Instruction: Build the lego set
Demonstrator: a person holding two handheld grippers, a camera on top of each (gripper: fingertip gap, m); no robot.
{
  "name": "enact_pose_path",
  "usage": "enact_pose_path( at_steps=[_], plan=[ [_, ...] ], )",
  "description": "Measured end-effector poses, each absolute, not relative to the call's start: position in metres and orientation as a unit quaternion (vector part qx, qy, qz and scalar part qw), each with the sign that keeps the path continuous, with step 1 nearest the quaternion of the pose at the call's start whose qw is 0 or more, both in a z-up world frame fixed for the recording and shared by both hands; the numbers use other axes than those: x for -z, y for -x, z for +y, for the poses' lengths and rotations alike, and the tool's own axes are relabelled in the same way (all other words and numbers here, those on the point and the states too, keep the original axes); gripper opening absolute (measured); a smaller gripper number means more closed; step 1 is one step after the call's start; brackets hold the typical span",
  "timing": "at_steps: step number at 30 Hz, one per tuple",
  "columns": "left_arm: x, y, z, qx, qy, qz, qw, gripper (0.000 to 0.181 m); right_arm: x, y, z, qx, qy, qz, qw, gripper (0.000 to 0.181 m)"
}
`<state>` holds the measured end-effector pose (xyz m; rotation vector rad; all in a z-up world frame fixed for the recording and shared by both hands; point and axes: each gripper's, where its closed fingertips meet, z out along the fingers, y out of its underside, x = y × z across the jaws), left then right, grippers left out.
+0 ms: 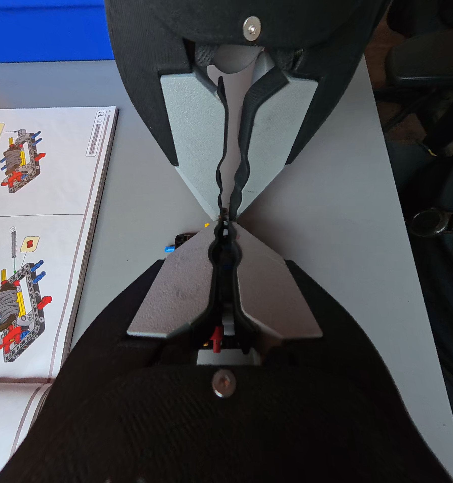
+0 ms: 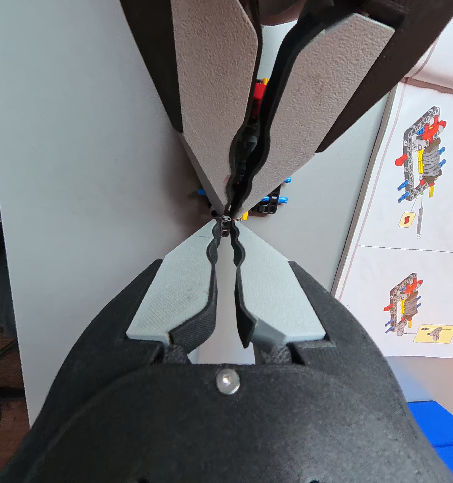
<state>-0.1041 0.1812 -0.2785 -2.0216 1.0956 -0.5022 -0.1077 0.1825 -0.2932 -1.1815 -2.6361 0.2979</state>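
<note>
The left gripper point(image 1: 225, 230) is clamped on the lego assembly point(image 2: 268, 202), which runs back between its rubber-lined fingers; red, grey and black parts show in the slot in its own view. The right gripper point(image 2: 226, 230) meets it tip to tip, its fingers almost together on a small dark piece point(image 2: 225, 232) at the assembly's near end. The piece looks like a bush or axle end, though it is too small to tell.

The assembly sits just above the grey table point(image 1: 324, 235), beside the open instruction booklet point(image 1: 50, 235). Its long axis seems to lie along the left fingers, pointing toward the right gripper, with blue pins point(image 2: 283, 200) sticking out sideways toward the booklet.

The main risk is misalignment: if the two grippers are not in line, a push could jam the small piece or flick it out of the narrow tip hold. A hard push could also slide the assembly back through the left fingers, or pop loose its side pins. Both grippers hide the joint, so a poor seat would be hard to spot.
</note>
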Motion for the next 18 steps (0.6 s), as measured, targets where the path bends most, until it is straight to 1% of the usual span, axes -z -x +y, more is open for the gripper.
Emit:
enact_pose_path(
  at_steps=[5, 10, 16, 18],
  plan=[
    [0.28, 0.11, 0.18, 0.178, 0.795, 0.439, 0.379, 0.0, 0.294, 0.109, 0.184, -0.108, 0.402, -0.9, 0.133, 0.004],
    [0.267, 0.119, 0.175, 0.204, 0.787, 0.431, 0.391, 0.019, 0.293, 0.105, 0.186, -0.111, 0.401, -0.898, 0.14, 0.004],
    [0.274, 0.119, 0.169, 0.159, 0.772, 0.473, 0.393, 0.021, 0.288, 0.105, 0.188, -0.1, 0.4, -0.9, 0.142, 0.004],
    [0.275, 0.113, 0.168, 0.168, 0.777, 0.467, 0.388, 0.027, 0.283, 0.106, 0.184, -0.119, 0.404, -0.895, 0.147, 0.004]
  ],
)
